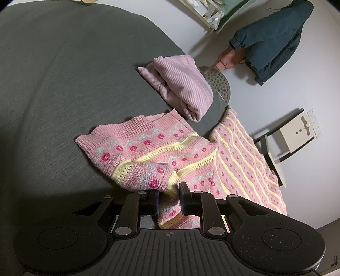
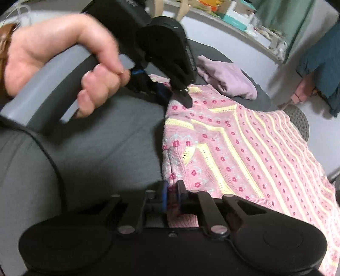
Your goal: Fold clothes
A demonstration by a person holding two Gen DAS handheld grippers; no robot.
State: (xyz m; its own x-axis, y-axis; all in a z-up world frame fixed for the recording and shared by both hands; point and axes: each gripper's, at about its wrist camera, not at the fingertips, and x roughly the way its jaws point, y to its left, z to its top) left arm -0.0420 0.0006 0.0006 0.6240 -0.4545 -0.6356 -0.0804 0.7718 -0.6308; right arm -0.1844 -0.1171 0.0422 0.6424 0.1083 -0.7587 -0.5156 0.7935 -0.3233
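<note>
A pink knitted sweater (image 1: 161,152) with red flowers and yellow stripes lies on the dark grey bed (image 1: 63,85), its lower part hanging over the bed's edge. My left gripper (image 1: 169,198) is shut on a bunched fold of the sweater. In the right wrist view the same sweater (image 2: 244,152) spreads to the right, and my right gripper (image 2: 172,196) is shut on its near edge. The left gripper (image 2: 172,93) shows there too, held by a hand (image 2: 63,55), pinching the sweater's far corner.
A folded mauve ribbed garment (image 1: 180,85) sits on the bed just beyond the sweater. A dark teal jacket (image 1: 276,38) hangs on the wall. A white stool (image 1: 291,135) and a round studded cushion (image 1: 221,82) stand beside the bed. Shelves with clutter (image 2: 233,19) line the far wall.
</note>
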